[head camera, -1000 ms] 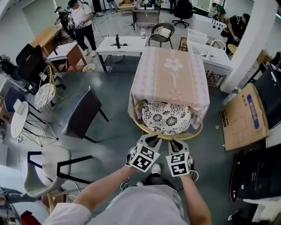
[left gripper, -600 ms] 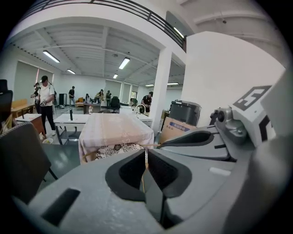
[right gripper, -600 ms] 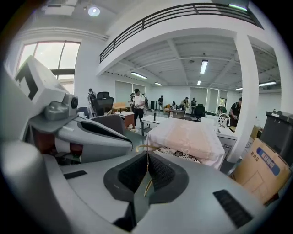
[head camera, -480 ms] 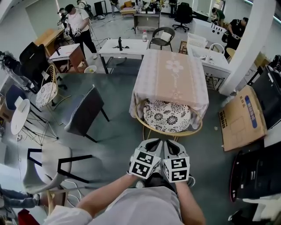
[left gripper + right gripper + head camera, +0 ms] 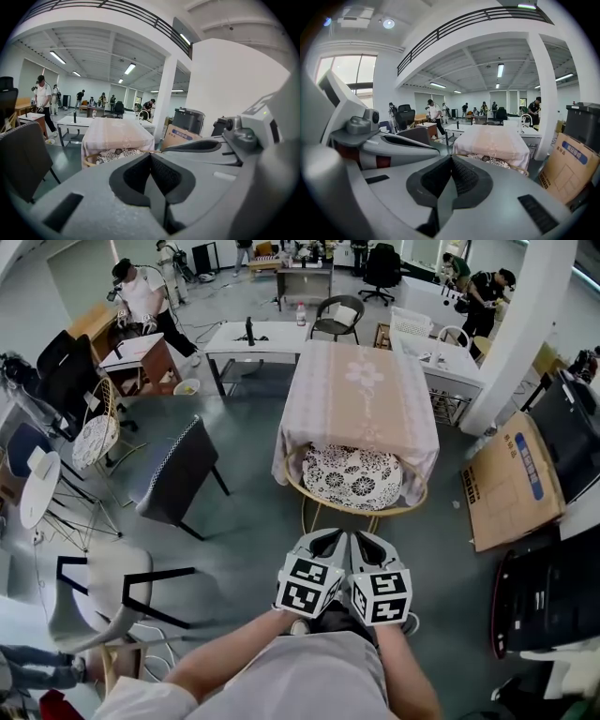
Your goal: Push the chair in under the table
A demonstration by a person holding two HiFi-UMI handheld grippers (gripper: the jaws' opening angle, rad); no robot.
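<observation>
A round rattan chair [image 5: 358, 513] with a black-and-white flowered cushion [image 5: 354, 476] sits tucked partly under the table with the pink cloth [image 5: 361, 395]; only its near rim sticks out. My left gripper [image 5: 325, 539] and right gripper [image 5: 365, 541] are side by side just short of that rim, touching nothing. Both are shut and empty. In the left gripper view the shut left gripper [image 5: 151, 157] points at the table [image 5: 111, 135] and cushion [image 5: 115, 154]. The right gripper view shows the right gripper [image 5: 451, 159] shut, with the table [image 5: 494, 139] ahead.
A dark chair with a checked edge [image 5: 178, 479] stands to the left and a white chair with a black frame [image 5: 103, 601] nearer left. A cardboard box [image 5: 511, 479], a white pillar [image 5: 514, 324] and black bins [image 5: 553, 606] line the right. People work at desks behind.
Both grippers have drawn back from the chair's rim, come together side by side and closed their jaws. The chair stays under the table.
</observation>
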